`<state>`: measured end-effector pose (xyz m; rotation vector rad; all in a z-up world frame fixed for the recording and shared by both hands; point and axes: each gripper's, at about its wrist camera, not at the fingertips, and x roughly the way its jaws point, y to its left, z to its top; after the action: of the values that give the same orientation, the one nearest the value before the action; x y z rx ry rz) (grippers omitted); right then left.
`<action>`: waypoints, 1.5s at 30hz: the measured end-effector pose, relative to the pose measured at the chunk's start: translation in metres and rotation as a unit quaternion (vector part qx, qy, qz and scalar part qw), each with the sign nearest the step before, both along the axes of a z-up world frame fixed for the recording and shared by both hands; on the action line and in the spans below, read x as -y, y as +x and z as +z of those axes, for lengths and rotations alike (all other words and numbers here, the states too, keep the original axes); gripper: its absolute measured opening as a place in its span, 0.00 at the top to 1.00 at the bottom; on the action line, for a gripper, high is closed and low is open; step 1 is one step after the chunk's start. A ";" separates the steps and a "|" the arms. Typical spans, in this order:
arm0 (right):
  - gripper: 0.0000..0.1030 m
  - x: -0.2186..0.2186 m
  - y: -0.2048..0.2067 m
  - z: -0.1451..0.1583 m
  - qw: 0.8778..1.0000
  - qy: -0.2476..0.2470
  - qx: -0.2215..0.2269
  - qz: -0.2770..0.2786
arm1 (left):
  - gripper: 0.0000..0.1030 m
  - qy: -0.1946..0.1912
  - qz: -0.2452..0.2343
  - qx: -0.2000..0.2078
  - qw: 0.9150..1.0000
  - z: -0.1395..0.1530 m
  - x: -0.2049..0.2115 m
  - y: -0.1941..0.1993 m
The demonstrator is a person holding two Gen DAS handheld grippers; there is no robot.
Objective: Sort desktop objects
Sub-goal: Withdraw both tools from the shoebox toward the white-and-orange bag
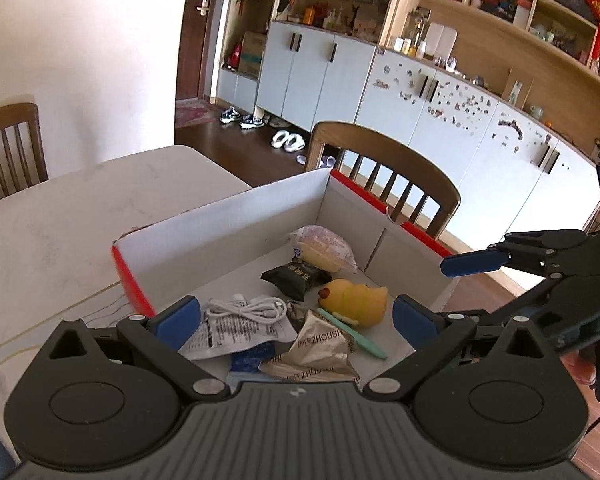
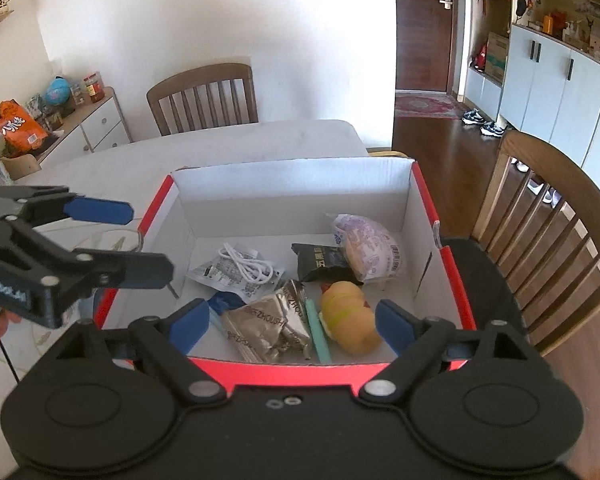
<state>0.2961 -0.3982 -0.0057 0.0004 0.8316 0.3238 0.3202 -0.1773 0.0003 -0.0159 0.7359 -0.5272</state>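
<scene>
Over the red-edged white cardboard box [image 2: 422, 200] on the pale table [image 1: 60, 216], both grippers hung spread and empty: left gripper [image 1: 296, 316], right gripper [image 2: 294, 320]. Inside lay a yellow rubber duck [image 2: 350, 318] (on its side) beside a slim mint-green pen [image 2: 318, 330], its long axis running toward the far wall.

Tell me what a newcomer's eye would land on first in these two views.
First the red-edged cardboard box on the white table, open on top, holding a heap of small things. Brightest among them is the yellow rubber duck near the box's front wall, with a mint-green pen beside it and a coiled white cable on its packet further left. Both the left gripper and the right gripper hang open and empty over the box.
</scene>
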 end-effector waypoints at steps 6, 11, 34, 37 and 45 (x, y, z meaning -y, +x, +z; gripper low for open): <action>0.12 -0.019 -0.014 0.005 1.000 -0.009 0.008 0.003 | 0.00 -0.004 0.017 0.024 1.000 0.008 -0.028 -0.024; 0.11 -0.047 -0.027 0.011 1.000 -0.014 0.016 0.019 | 0.00 -0.010 0.031 0.027 0.999 0.014 -0.059 -0.041; 0.11 -0.187 -0.050 0.021 0.994 -0.022 0.039 0.100 | 0.00 -0.006 0.101 0.057 0.993 0.015 -0.214 -0.111; 0.11 -0.204 -0.049 0.022 0.992 -0.024 0.041 0.115 | 0.00 -0.007 0.112 0.059 0.992 0.012 -0.233 -0.120; 0.11 -0.254 -0.046 0.024 0.986 -0.026 0.047 0.159 | 0.00 -0.001 0.141 0.061 0.988 0.002 -0.274 -0.144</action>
<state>0.2498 -0.1438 0.0181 -0.1974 0.7455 0.5989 0.1759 0.0964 0.0024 -0.0873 0.6007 -0.2552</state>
